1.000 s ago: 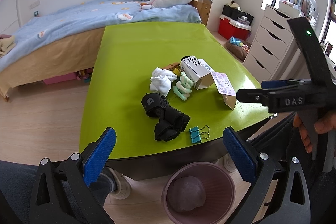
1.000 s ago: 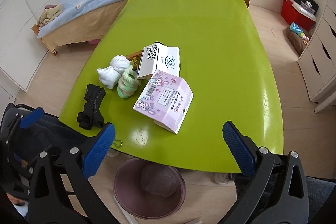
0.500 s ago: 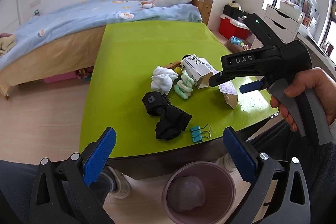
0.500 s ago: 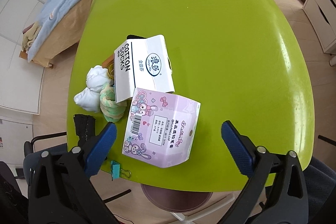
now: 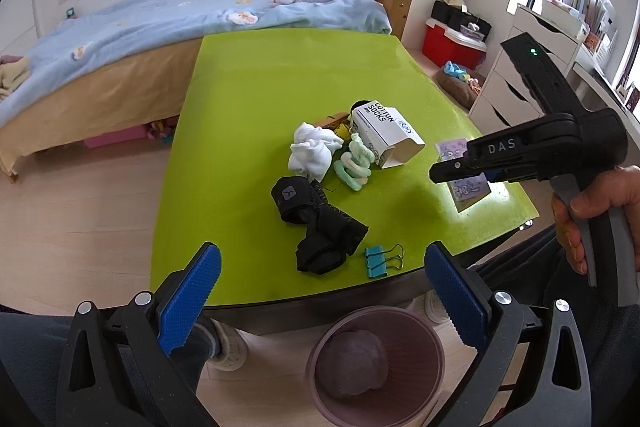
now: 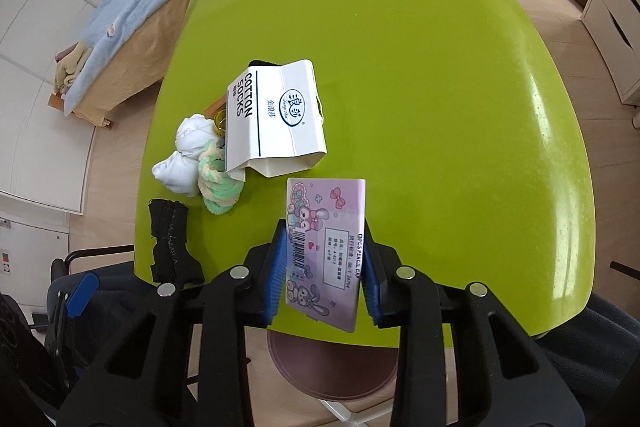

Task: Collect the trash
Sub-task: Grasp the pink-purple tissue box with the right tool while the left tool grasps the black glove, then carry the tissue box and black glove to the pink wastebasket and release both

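Half a second ago the right gripper's (image 6: 325, 275) blue fingers were spread wide above the purple cartoon box (image 6: 325, 251); now they are pressing against both long sides of that box, clamping it near the front edge of the green table (image 6: 420, 47). Going from the left, the left gripper (image 5: 320, 301) is hanging back over the near table edge with its fingers spread apart and nothing between them. Beyond it, black socks (image 5: 316, 223) and a teal binder clip (image 5: 378, 259) are lying close to the edge, with white socks (image 5: 314, 151), a green-and-white sock roll (image 5: 354, 163) and the white cotton-socks box (image 5: 386, 137) clustered further in. Right of that pile, the clamped box is sitting at the table's right front corner, partly hidden in the left view by the right gripper's body. Below the table edge, the mauve bin (image 5: 374, 359) is waiting with a crumpled wad already inside. Judging by the fresh grip, the pick-up is just being secured; what remains is probably lifting the box clear and carrying it over the bin.
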{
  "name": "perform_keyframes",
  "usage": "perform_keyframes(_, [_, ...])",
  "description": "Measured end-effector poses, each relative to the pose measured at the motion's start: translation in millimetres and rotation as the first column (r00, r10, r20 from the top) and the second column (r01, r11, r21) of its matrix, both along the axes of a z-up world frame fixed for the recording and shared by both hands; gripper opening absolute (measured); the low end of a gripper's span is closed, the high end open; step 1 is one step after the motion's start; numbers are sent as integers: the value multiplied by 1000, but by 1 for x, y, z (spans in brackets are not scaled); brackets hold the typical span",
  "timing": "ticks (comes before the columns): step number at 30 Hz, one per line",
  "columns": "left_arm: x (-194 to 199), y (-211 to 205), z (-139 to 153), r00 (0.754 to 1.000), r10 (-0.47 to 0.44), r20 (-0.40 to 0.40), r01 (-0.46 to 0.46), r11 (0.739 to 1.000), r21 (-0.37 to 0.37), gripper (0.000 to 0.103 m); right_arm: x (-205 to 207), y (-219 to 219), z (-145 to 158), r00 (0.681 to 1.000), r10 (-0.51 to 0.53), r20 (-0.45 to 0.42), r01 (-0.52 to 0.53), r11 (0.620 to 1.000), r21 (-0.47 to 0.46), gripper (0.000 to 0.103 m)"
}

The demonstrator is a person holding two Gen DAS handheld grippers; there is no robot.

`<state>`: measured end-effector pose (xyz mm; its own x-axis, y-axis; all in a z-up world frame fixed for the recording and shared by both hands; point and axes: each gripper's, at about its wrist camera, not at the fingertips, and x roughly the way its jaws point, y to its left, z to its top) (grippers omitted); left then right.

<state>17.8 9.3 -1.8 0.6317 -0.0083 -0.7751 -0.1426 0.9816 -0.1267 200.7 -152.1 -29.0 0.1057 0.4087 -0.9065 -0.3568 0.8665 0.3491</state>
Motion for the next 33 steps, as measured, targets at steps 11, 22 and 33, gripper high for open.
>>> perform_keyframes(11, [57, 22, -24, 973, 81, -218, -91, 995, -37, 98, -10, -12, 21, 998, 15, 56, -16, 1000, 14, 33])
perform_keyframes(22, [80, 33, -49, 936, 73, -345, -146, 971, -189, 71, -14, -10, 22, 996, 29, 86, -29, 1000, -1, 33])
perform_keyframes(33, [74, 23, -34, 965, 36, -259, -82, 982, -170, 29, -22, -13, 25, 994, 38, 104, -41, 999, 23, 33])
